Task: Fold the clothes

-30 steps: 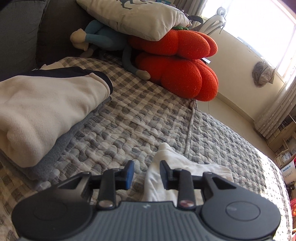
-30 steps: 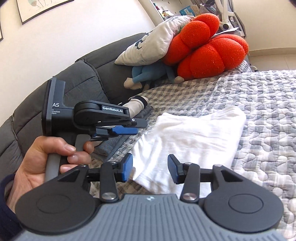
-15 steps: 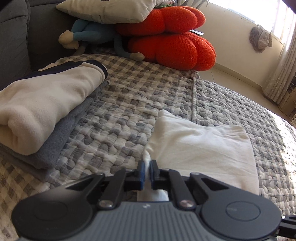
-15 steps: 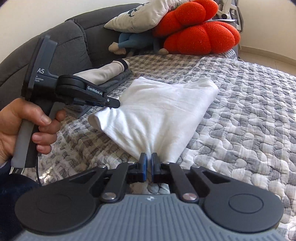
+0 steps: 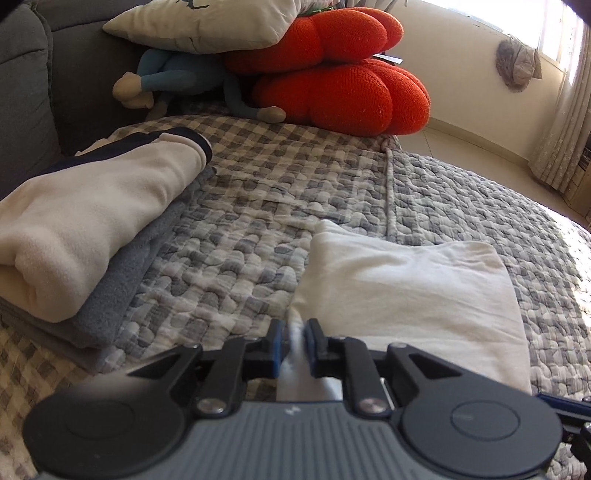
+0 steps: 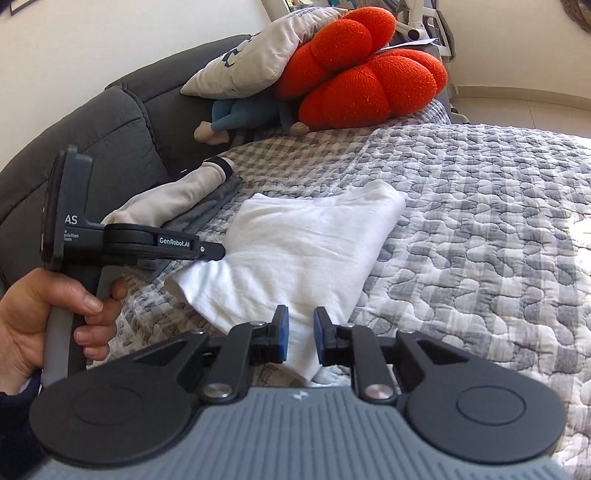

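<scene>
The folded white cotton T-shirt (image 6: 303, 243) lies flat on the grey-and-white quilted bedspread (image 6: 480, 229), approx. mid-bed, just beside a stack of 2 folded garments: a cream fleece top w/ dark trim (image 5: 92, 218) on a grey fleece piece (image 5: 122, 295).

Left gripper (image 5: 293, 349): jaws have just been opening a little, yet a bunched fold of the T-shirt's near-left corner sits between the blue pads (image 5: 276, 349), which still look pressed on it, so it's grasping the cloth. A hand (image 6: 48, 317) grips its handle.

Right gripper (image 6: 300, 341): jaws have just been opening; they stand apart w/ the shirt's near edge lying between and below them, not pinched, i.e. released.

At the bed's far end, 2 orange-red knitted lobed cushions (image 5: 343, 74) sit stacked, w/ a pale grey printed pillow (image 5: 207, 22) and a blue plush doll (image 5: 173, 79) vs. the dark grey padded headboard (image 6: 110, 122).
</scene>
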`<state>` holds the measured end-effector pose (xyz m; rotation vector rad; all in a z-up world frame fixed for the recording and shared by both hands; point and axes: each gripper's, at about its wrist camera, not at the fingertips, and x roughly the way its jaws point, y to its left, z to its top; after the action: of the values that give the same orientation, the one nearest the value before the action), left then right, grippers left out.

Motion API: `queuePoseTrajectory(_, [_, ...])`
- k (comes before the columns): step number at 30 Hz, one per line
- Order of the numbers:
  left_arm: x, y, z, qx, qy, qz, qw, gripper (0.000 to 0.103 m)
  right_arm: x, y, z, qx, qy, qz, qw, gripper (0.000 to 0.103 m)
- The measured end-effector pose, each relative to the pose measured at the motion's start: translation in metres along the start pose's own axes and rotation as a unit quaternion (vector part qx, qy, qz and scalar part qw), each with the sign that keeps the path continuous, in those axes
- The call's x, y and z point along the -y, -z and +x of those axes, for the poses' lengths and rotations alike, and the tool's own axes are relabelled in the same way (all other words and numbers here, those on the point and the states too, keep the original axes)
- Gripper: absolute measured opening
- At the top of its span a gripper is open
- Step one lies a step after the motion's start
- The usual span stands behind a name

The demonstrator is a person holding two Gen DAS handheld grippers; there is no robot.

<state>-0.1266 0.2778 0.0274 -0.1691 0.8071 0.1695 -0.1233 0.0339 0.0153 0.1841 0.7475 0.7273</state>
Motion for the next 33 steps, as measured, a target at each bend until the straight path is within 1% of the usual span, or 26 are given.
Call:
queuePoseTrajectory(1, [-0.002, 0.0, 0.001, -0.002, 0.003, -0.005, 1.0, 0.015, 0.007, -0.003, -0.002, 0.009, -0.001, 0.018, 1.0, 0.056])
queuePoseTrajectory(2, [-0.003, 0.0, 0.001, -0.003, 0.005, -0.009, 0.9999, 0.015, 0.015, -0.004, -0.002, 0.013, -0.002, 0.04, 0.999, 0.07])
queuePoseTrajectory(3, [-0.004, 0.0, 0.002, -0.004, 0.007, -0.012, 0.9999, 0.015, 0.024, -0.005, -0.001, 0.018, -0.003, 0.062, 0.998, 0.07])
queuePoseTrajectory(5, [-0.004, -0.001, 0.004, -0.006, 0.007, -0.014, 0.9999, 0.015, 0.039, -0.004, 0.005, 0.007, -0.031, 0.109, 0.994, 0.07])
queuePoseTrajectory(8, [-0.003, -0.001, 0.005, -0.007, 0.004, -0.012, 0.9999, 0.015, 0.043, -0.001, 0.012, 0.019, -0.059, 0.135, 0.989, 0.071])
queuePoseTrajectory(9, [-0.003, -0.002, 0.006, -0.007, 0.003, -0.013, 0.9999, 0.015, 0.041, -0.002, 0.014, 0.023, -0.059, 0.136, 0.989, 0.071])
queuePoseTrajectory(10, [-0.003, -0.002, 0.006, -0.007, 0.004, -0.015, 0.9999, 0.015, 0.04, -0.003, 0.017, 0.023, -0.051, 0.143, 0.988, 0.062])
queuePoseTrajectory(11, [-0.004, -0.002, 0.006, -0.007, 0.004, -0.017, 0.9998, 0.015, 0.038, -0.003, 0.021, 0.023, -0.043, 0.15, 0.987, 0.046])
queuePoseTrajectory(12, [-0.005, -0.002, 0.006, -0.008, 0.005, -0.019, 0.9998, 0.015, 0.039, -0.003, 0.027, 0.021, -0.029, 0.162, 0.986, 0.036])
queuePoseTrajectory(13, [-0.005, -0.002, 0.006, -0.008, 0.004, -0.019, 0.9998, 0.015, 0.041, -0.003, 0.031, 0.022, -0.028, 0.179, 0.983, 0.023])
queuePoseTrajectory(15, [-0.006, -0.002, 0.006, -0.008, 0.002, -0.019, 0.9998, 0.015, 0.044, -0.003, 0.036, 0.024, -0.03, 0.204, 0.978, 0.02])
queuePoseTrajectory(16, [-0.006, -0.002, 0.007, -0.008, 0.0, -0.019, 0.9998, 0.016, 0.044, -0.003, 0.038, 0.025, -0.032, 0.212, 0.976, 0.016])
queuePoseTrajectory(18, [-0.007, -0.002, 0.006, -0.005, -0.001, -0.021, 0.9998, 0.016, 0.037, -0.005, 0.033, 0.037, -0.024, 0.188, 0.981, 0.014])
queuePoseTrajectory(20, [-0.011, -0.004, -0.001, 0.011, 0.017, -0.042, 0.9989, 0.016, 0.033, -0.009, 0.022, 0.054, -0.032, 0.176, 0.982, 0.012])
queuePoseTrajectory(23, [-0.009, -0.006, -0.018, 0.045, 0.071, -0.065, 0.9943, 0.016, 0.031, -0.024, -0.008, 0.083, -0.038, 0.153, 0.984, 0.012])
queuePoseTrajectory(24, [-0.002, -0.006, -0.023, 0.052, 0.092, -0.063, 0.9923, 0.016, 0.03, -0.032, -0.023, 0.091, -0.027, 0.131, 0.987, 0.012])
queuePoseTrajectory(25, [0.005, -0.006, -0.025, 0.051, 0.106, -0.056, 0.9914, 0.016, 0.033, -0.038, -0.035, 0.089, -0.018, 0.121, 0.989, 0.012])
queuePoseTrajectory(27, [0.021, -0.005, -0.028, 0.047, 0.132, -0.042, 0.9893, 0.016, 0.041, -0.045, -0.056, 0.079, 0.015, 0.091, 0.993, 0.012])
queuePoseTrajectory(28, [0.029, -0.004, -0.028, 0.038, 0.138, -0.033, 0.9891, 0.016, 0.045, -0.048, -0.066, 0.074, 0.033, 0.076, 0.994, 0.012])
queuePoseTrajectory(30, [0.045, -0.001, -0.026, 0.022, 0.15, -0.014, 0.9883, 0.016, 0.06, -0.048, -0.085, 0.066, 0.063, 0.066, 0.994, 0.012])
queuePoseTrajectory(32, [0.059, 0.002, -0.025, 0.013, 0.158, 0.004, 0.9874, 0.016, 0.081, -0.042, -0.103, 0.053, 0.095, 0.064, 0.992, 0.012])
queuePoseTrajectory(33, [0.066, 0.003, -0.025, 0.008, 0.163, 0.012, 0.9866, 0.017, 0.09, -0.037, -0.108, 0.046, 0.103, 0.065, 0.992, 0.012])
